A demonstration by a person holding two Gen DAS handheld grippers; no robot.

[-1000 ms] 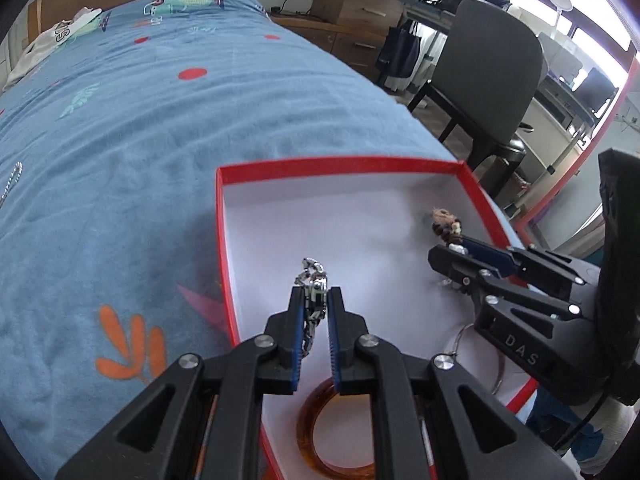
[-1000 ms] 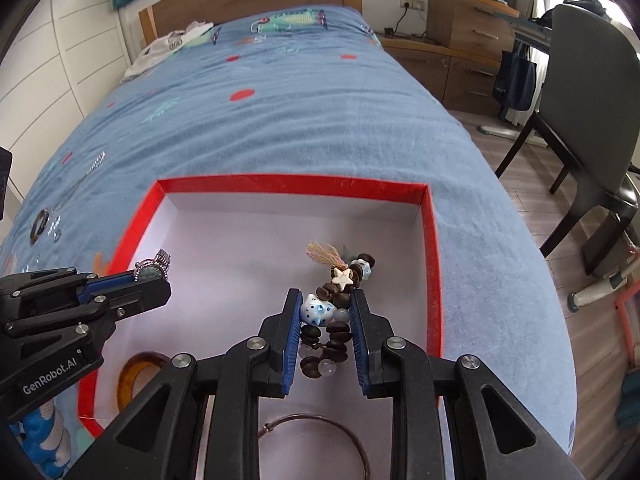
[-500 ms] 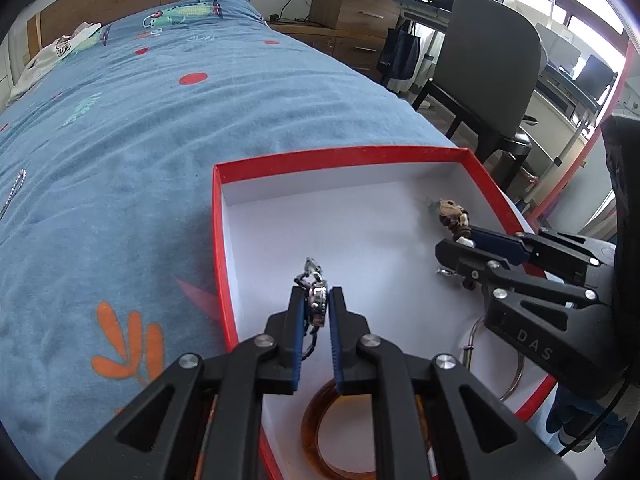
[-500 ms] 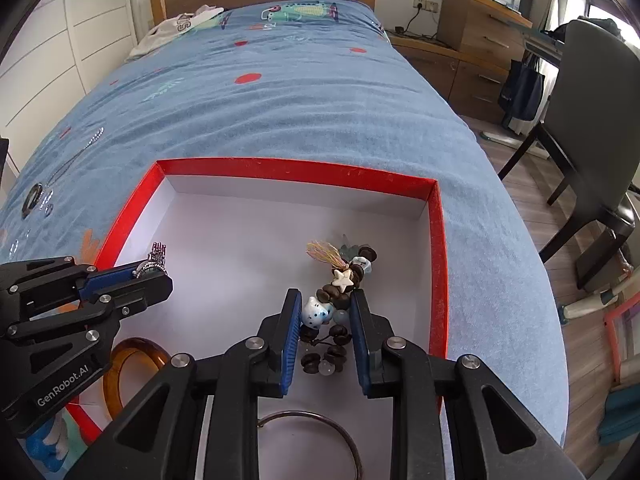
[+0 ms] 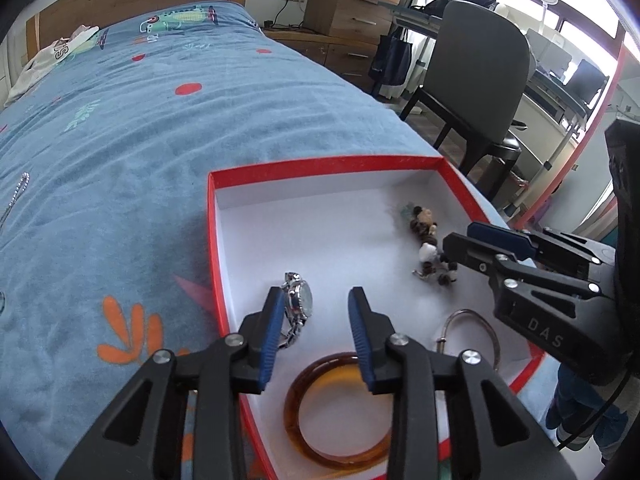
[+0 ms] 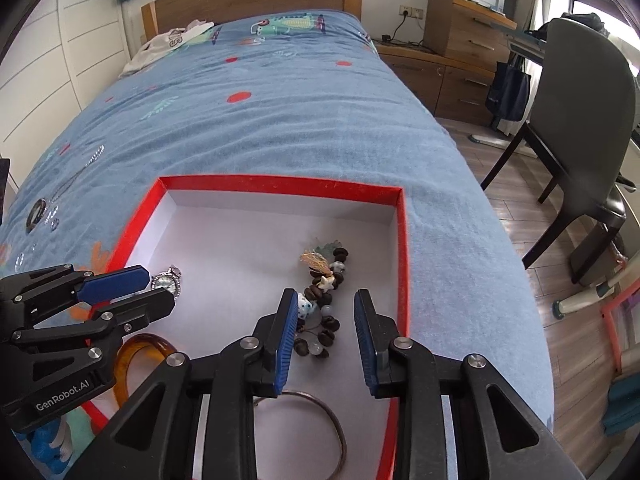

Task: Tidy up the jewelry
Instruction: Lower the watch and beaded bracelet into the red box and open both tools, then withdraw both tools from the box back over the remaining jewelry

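Observation:
A red box with a white inside (image 5: 212,216) (image 6: 402,248) lies on the blue bed. My left gripper (image 5: 316,320) is open over its left side; a silver watch (image 5: 298,312) (image 6: 167,282) rests in the box against the left finger. My right gripper (image 6: 325,330) is open over a brown beaded bracelet (image 6: 324,300) (image 5: 430,248) lying in the box. An amber bangle (image 5: 340,404) (image 6: 136,354) and a thin metal bangle (image 5: 470,334) (image 6: 316,420) lie at the near side of the box.
A silver chain necklace (image 6: 76,174) and a dark ring (image 6: 36,212) lie on the bedspread left of the box. A grey chair (image 6: 584,120) and wooden drawers (image 6: 460,36) stand right of the bed. White clothing (image 6: 168,42) lies near the headboard.
Both grippers have opened. The left let go of the watch and the right let go of the beaded bracelet; both pieces now rest in the box.

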